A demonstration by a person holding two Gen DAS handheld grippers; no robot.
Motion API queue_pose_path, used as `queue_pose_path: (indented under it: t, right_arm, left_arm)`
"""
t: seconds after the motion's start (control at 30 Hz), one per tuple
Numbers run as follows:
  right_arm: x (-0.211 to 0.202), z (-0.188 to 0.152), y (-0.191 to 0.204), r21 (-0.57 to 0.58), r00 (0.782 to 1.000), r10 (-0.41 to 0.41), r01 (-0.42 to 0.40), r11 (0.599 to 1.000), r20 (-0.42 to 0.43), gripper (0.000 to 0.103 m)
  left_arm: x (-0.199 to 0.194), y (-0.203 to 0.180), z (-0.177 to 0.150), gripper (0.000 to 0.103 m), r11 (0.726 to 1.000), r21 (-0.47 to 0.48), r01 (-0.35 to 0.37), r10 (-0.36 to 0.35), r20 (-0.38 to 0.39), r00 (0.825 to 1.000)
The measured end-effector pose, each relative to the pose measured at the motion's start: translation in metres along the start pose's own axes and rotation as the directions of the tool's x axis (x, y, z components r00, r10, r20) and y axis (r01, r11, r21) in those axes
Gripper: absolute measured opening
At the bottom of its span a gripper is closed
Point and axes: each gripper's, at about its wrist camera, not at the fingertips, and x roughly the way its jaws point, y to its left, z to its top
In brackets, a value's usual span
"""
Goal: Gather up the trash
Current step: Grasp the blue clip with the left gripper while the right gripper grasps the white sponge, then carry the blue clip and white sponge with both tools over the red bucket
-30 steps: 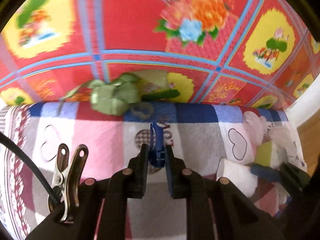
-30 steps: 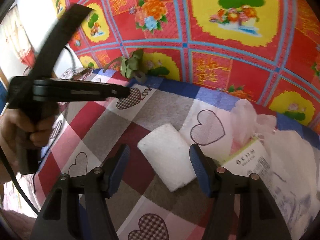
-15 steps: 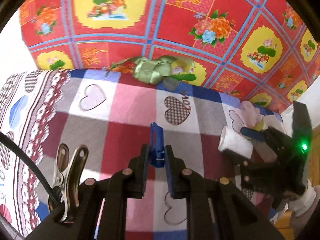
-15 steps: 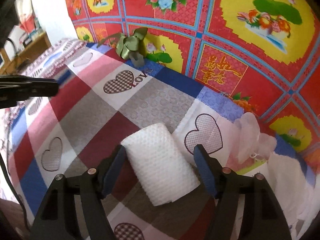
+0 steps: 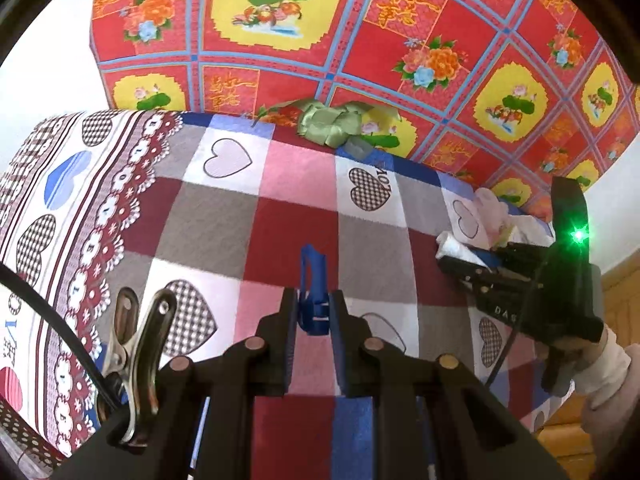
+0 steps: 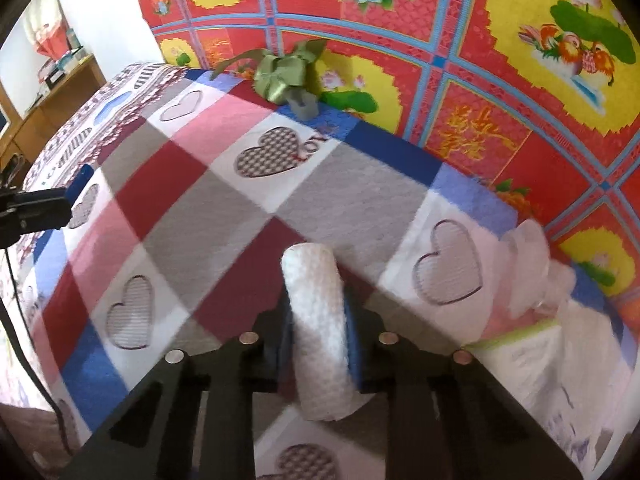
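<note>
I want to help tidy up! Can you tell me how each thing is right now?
right gripper: shut on the white foam piece.
left gripper: shut on a small blue clip.
green ribbon bow: lying at the bed's far edge.
clear plastic bags: crumpled, lying on the bedspread.

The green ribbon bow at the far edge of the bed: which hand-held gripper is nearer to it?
Cannot tell. The left hand-held gripper, shut on a blue clip, and the right hand-held gripper, shut on the white foam piece, are both well short of the green ribbon bow.
</note>
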Motion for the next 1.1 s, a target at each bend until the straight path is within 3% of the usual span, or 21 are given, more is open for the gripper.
queue_pose_path:
  t: [0.3, 0.5, 0.8, 1.1]
  right_arm:
    - [-0.040, -0.028, 0.044, 0.101, 0.997, 0.033, -0.041, 0.994, 0.075, 0.022]
    - [-0.065, -0.055, 0.066, 0.219, 0.991, 0.045, -0.072, 0.973, 0.128, 0.022]
    - [-0.108, -0.104, 0.077, 0.385, 0.979, -0.011, -0.071, 0.920, 0.205, 0.022]
    - [-0.138, -0.149, 0.085, 0.513, 0.966, -0.100, -0.037, 0.858, 0.237, 0.022]
  left_arm:
    - [-0.020, 0.009, -0.019, 0.016, 0.999, 0.036, 0.025, -0.025, -0.001, 1.000]
    - [-0.033, 0.003, -0.031, 0.016, 0.993, 0.087, 0.083, -0.083, -0.007, 0.997]
    - [-0.050, -0.023, -0.047, 0.016, 0.970, 0.188, 0.157, -0.154, -0.031, 0.988]
    - [-0.061, -0.059, -0.068, 0.016, 0.924, 0.313, 0.220, -0.209, -0.067, 0.976]
